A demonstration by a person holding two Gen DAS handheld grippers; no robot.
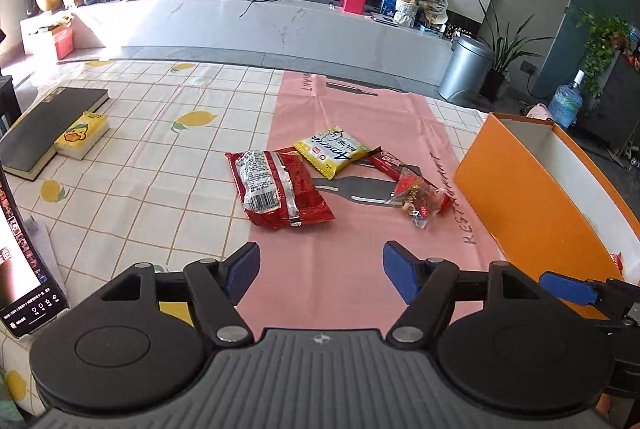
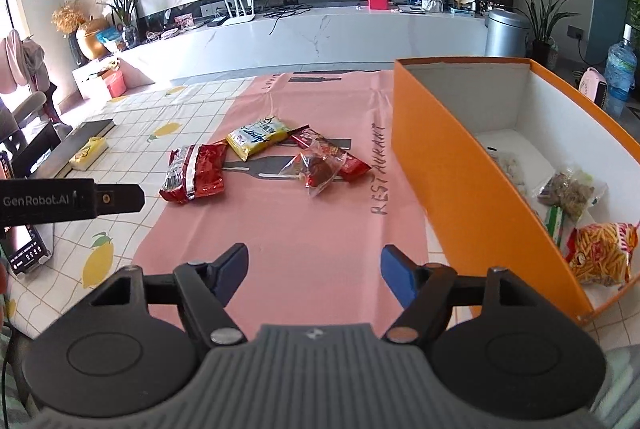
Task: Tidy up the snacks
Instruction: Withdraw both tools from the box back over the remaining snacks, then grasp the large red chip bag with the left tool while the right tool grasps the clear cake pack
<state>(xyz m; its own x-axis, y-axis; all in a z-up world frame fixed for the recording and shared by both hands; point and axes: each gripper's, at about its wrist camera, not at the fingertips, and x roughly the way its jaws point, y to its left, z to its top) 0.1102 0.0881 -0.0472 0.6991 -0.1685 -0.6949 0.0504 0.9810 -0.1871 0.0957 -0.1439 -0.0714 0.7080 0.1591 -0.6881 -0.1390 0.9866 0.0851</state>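
Several snacks lie on the pink mat (image 1: 344,269): a big red bag (image 1: 280,189), a yellow packet (image 1: 331,151), a dark red bar (image 1: 390,165) and a clear bag of mixed sweets (image 1: 418,199). They also show in the right wrist view: red bag (image 2: 194,177), yellow packet (image 2: 258,137), bar (image 2: 348,161), clear bag (image 2: 318,171). The orange box (image 2: 460,165) on the right holds several snacks, among them a bag of orange sticks (image 2: 600,257). My left gripper (image 1: 320,269) and right gripper (image 2: 314,271) are both open and empty, hovering over the mat short of the snacks.
A dark book (image 1: 44,129) and a small yellow tissue pack (image 1: 82,139) lie at the far left of the lemon-print tablecloth. A phone on a stand (image 1: 24,269) is at the left edge. The left gripper's side (image 2: 72,199) shows in the right wrist view.
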